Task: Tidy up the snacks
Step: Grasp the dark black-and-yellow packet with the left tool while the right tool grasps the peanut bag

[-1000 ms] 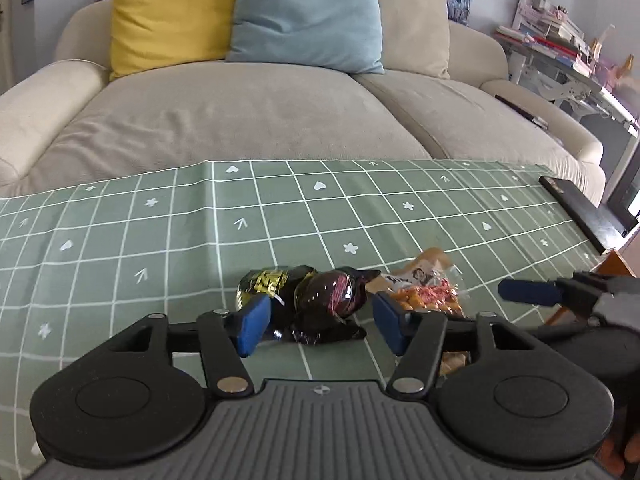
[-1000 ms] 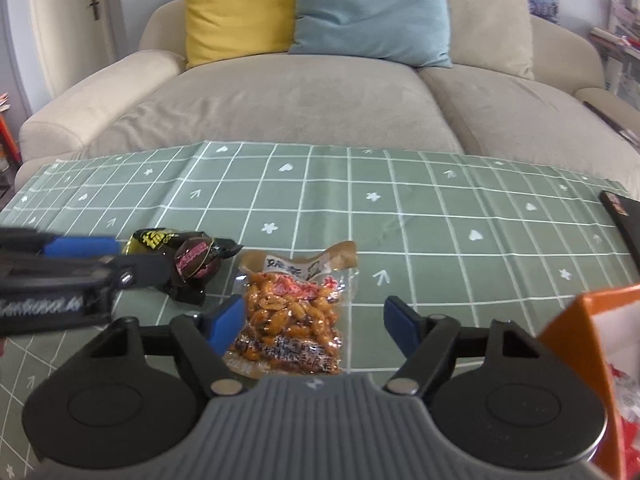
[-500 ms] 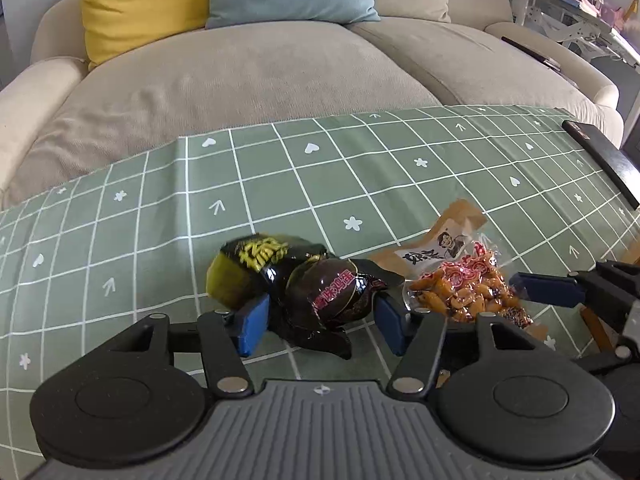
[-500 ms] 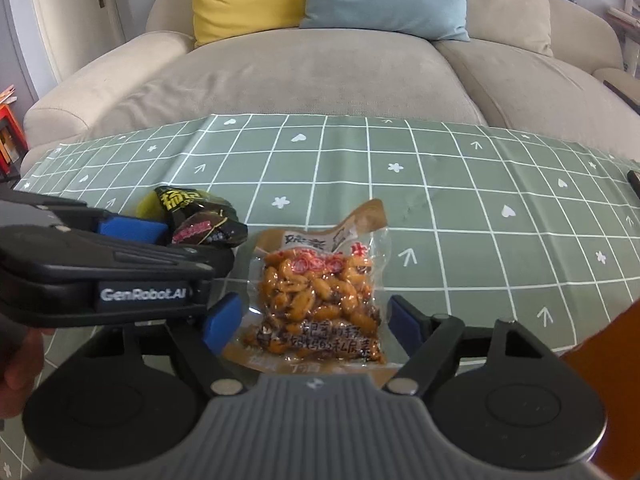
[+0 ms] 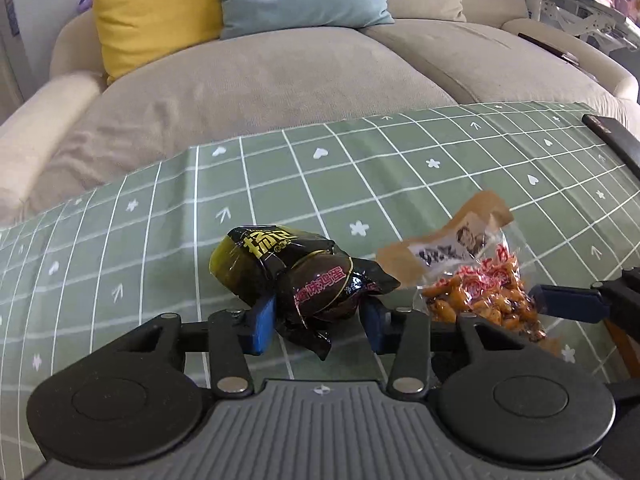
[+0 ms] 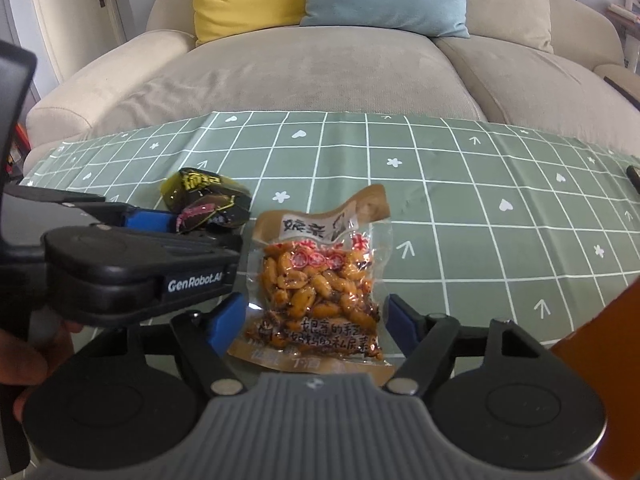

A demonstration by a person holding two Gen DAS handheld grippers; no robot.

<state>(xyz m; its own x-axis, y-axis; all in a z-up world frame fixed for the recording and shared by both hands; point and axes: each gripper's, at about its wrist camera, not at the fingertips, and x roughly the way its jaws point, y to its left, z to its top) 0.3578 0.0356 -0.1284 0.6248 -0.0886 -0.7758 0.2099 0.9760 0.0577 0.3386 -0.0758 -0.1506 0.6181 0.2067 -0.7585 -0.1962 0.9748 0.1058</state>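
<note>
peanut packet [image 6: 320,284] between open right gripper [image 6: 316,322] fingers

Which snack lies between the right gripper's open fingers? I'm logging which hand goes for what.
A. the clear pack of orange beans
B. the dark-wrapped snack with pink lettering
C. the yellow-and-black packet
A: the right gripper straddles the clear pack of orange beans, jaws open, not yet pinching.

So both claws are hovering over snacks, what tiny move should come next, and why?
Probably close both. The left gripper straddles the dark wrapped snack, the right gripper the peanut pack; both sets of jaws look open, with the packets lying on the green cloth.
</note>
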